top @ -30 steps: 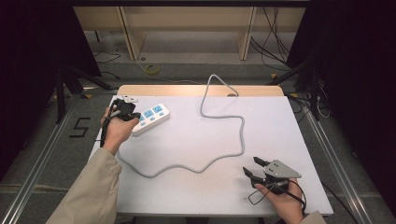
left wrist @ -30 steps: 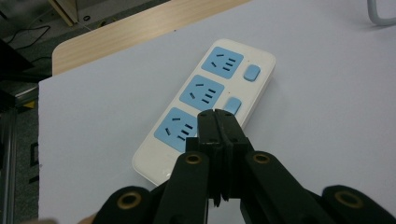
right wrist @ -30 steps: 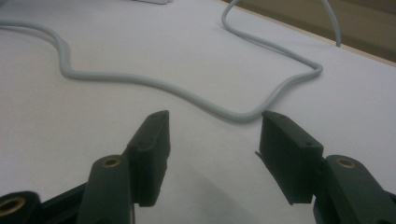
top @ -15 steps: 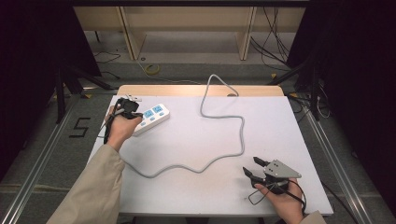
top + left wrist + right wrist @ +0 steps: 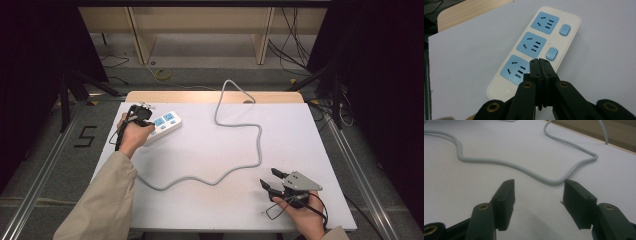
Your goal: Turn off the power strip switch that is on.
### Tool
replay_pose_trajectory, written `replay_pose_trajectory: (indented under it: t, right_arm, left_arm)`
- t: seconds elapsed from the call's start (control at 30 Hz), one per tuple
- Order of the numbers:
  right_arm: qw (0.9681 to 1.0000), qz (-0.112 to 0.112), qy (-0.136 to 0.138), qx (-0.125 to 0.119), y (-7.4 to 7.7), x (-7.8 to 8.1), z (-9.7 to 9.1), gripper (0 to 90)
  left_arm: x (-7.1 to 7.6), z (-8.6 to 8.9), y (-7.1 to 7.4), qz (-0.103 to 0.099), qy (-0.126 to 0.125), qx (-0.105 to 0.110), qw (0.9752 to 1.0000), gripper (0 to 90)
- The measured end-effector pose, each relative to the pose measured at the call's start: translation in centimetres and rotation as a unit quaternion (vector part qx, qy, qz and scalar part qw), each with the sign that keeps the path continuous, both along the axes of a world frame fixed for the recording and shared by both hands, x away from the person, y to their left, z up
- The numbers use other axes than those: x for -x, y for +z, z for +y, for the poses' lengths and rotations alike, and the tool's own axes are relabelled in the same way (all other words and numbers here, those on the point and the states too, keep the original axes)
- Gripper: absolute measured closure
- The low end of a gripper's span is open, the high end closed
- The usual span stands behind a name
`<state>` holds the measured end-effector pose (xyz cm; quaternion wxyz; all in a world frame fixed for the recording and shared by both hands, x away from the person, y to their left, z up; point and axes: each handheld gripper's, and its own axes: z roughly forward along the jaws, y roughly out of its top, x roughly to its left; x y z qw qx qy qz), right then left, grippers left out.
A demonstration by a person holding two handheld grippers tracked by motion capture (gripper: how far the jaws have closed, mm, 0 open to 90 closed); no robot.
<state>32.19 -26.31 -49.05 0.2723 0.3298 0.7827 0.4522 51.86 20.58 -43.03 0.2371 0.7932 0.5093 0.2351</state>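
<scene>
White table (image 5: 210, 210) carries the power strip (image 5: 162, 124) at ten o'clock; the left gripper (image 5: 541, 65), jaws pressed together, should press squarely on a switch (image 5: 552, 53). Right gripper (image 5: 537, 195) idles wide.

A single black numeral 5 (image 5: 86, 136), made of dark tape-like strokes, stands on the grey floor to the left of the white table (image 5: 310, 150); no other text or brand can be read anywhere.
</scene>
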Motion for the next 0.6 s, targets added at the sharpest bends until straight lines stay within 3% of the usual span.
replay_pose_trajectory:
  t: [0.6]
  right_arm:
    - [1.0000, 0.003, -0.001, 0.001, 0.0, 0.0, 0.0, 43.6]
  left_arm:
    - [-0.9, 0.1, -1.3, 0.035, -0.003, -0.015, 0.9993, 89.1]
